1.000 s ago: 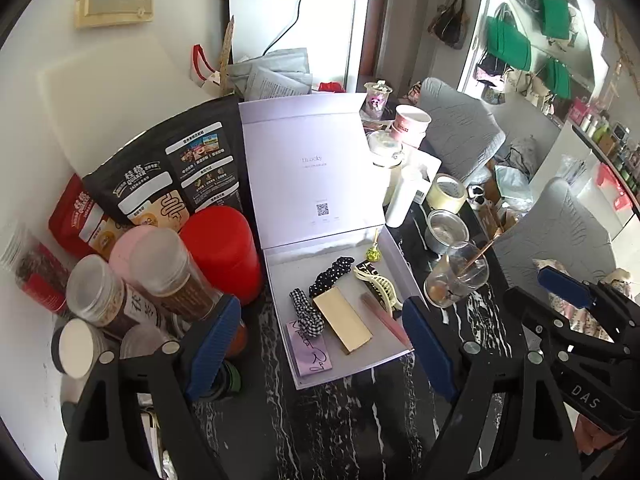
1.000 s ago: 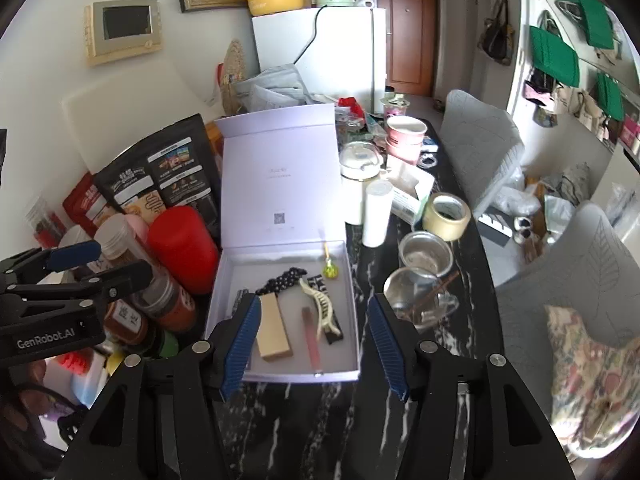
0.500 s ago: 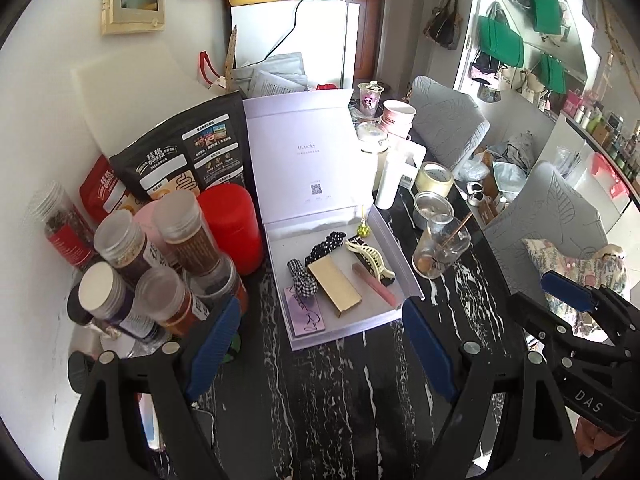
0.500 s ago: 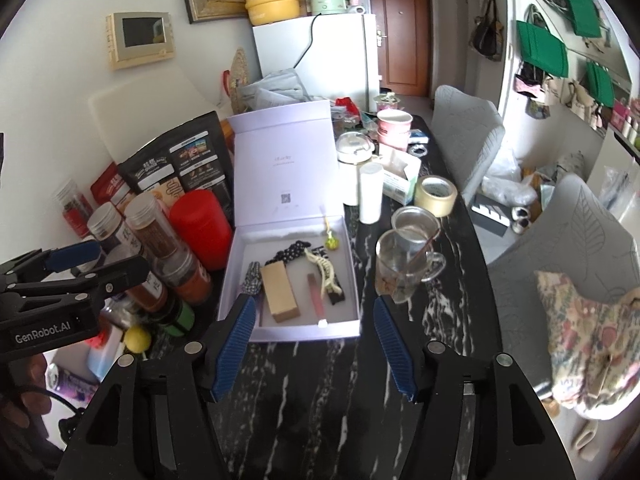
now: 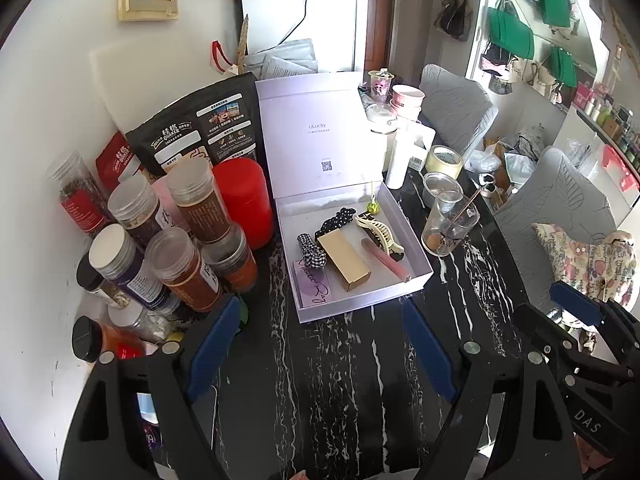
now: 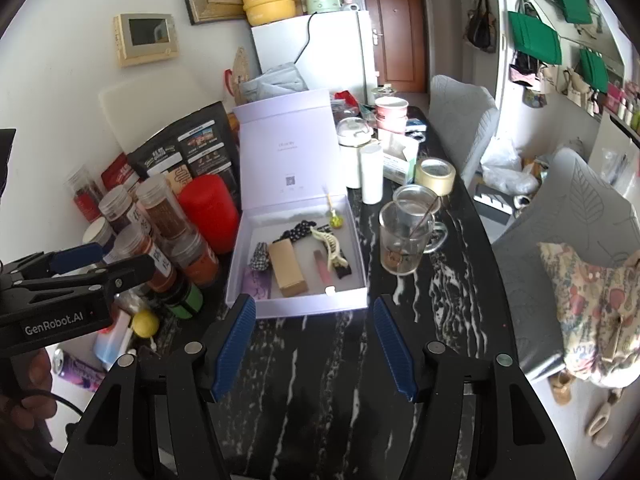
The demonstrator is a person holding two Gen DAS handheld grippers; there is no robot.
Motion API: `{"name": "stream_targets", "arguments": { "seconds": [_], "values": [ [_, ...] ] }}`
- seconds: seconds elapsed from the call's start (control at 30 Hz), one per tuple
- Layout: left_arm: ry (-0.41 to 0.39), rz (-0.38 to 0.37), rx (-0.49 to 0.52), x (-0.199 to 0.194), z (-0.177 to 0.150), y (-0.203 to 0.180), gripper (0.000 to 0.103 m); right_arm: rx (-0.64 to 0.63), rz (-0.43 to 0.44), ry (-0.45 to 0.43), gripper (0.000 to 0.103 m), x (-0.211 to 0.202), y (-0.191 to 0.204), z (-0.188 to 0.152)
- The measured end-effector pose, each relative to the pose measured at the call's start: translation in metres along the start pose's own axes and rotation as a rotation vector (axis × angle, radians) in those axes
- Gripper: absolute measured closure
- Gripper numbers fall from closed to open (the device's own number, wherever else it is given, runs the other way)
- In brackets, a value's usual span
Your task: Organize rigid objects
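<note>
Box point(image 5: 414, 280) of hair things sitting open on the table point(image 5: 340, 380), seemingly filled.
Left gripper point(image 5: 320, 344) and right gripper point(image 6: 314, 344) are hovering short of it, fingers spread and holding nothing (lid probably waiting to be closed).

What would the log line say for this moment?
left gripper: open, empty | right gripper: open, empty | lavender box: lid up, gold box and hair claw inside
</note>
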State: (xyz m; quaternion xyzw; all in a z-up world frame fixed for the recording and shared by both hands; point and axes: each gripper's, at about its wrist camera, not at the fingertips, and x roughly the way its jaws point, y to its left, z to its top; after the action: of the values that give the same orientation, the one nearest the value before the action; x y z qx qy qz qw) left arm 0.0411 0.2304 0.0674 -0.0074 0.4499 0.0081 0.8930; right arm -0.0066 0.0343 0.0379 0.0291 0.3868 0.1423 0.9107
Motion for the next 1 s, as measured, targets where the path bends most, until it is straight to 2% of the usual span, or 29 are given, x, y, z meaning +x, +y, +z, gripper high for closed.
{"name": "stream_targets", "arguments": {
  "seconds": [1.0],
  "values": [
    [0.020, -0.013, -0.021, -0.0004, -0.0088, 0.0025, 0.020, -0.017, -0.003, 0.018, 0.041, -0.0018, 0.0045, -0.0058]
  ]
}}
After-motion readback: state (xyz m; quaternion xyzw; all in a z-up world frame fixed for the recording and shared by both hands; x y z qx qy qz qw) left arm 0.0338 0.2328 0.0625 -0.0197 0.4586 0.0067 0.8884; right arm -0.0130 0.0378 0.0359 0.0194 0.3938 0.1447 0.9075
